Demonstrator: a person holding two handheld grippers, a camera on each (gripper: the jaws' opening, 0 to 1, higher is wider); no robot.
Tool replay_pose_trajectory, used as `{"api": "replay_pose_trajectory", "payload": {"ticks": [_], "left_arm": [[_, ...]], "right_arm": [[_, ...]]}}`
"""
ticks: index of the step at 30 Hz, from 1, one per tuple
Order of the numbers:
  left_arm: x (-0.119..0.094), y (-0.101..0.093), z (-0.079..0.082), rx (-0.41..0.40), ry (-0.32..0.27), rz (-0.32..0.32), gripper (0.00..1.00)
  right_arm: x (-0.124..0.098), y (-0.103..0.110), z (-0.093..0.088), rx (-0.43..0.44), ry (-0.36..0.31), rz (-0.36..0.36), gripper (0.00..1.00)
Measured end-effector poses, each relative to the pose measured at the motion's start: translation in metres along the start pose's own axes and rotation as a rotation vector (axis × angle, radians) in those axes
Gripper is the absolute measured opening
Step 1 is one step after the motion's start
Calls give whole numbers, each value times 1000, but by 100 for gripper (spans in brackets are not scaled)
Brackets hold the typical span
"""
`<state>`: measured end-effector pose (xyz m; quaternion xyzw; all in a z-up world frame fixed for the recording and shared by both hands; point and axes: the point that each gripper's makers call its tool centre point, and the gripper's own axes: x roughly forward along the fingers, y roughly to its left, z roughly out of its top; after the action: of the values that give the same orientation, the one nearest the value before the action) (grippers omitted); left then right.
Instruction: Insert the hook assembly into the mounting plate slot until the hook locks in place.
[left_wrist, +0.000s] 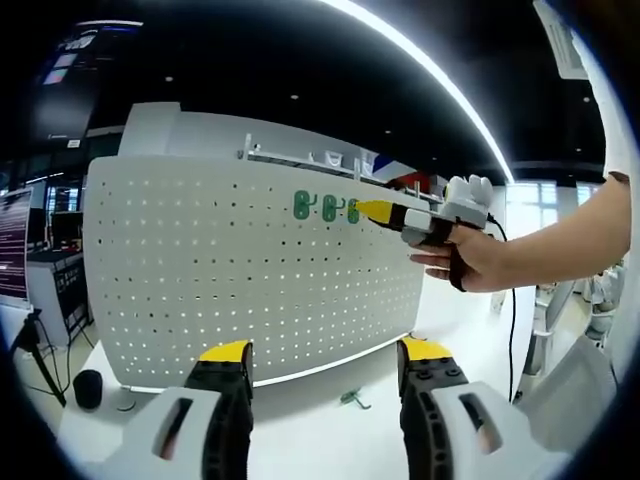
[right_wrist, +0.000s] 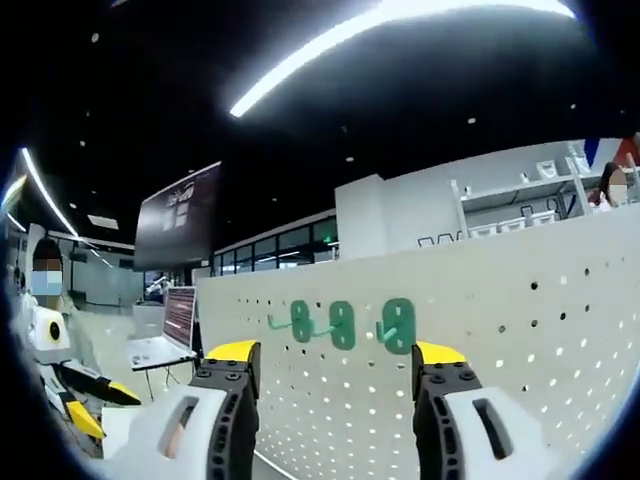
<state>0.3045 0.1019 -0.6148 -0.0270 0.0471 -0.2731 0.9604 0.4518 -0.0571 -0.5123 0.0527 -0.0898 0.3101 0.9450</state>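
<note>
1. The mounting plate (left_wrist: 250, 270) is a white perforated board standing upright on the white worktop (left_wrist: 320, 420).
2. Three green hooks (left_wrist: 326, 208) are seated in the upper row of the plate, side by side. In the right gripper view they appear as three green hooks (right_wrist: 343, 325) directly ahead on the plate (right_wrist: 480, 370), between that gripper's yellow tips.
3. One further green hook (left_wrist: 352, 399) lies loose on the worktop, just in front of the plate's lower edge.
4. The left gripper (left_wrist: 325, 360) is released: its fingers stand well apart with nothing between them, above the worktop.
5. The right gripper (right_wrist: 335, 360) is also spread wide, holding nothing. In the left gripper view its yellow tips (left_wrist: 375, 210) are just beside the rightmost mounted hook, carried by a hand (left_wrist: 470, 255).
</note>
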Motion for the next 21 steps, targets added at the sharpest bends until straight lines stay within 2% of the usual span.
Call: {"api": "replay_pose_trajectory", "payload": {"ticks": [5,10,13,21], "left_arm": [[1,2,-1,-3,0,0,60],[2,2,0,-6,-3,-12,61],[2,4,0,0,-6,-6,62],[2,3,2,16,-3,-20,62]], "right_arm": [[-6,5,-1,-13,14,30,60],[-21,21,-6,4,51,113,60],[-29,27,-10,7,72,139,60],[-52,36,-21,27,112,176,60]]}}
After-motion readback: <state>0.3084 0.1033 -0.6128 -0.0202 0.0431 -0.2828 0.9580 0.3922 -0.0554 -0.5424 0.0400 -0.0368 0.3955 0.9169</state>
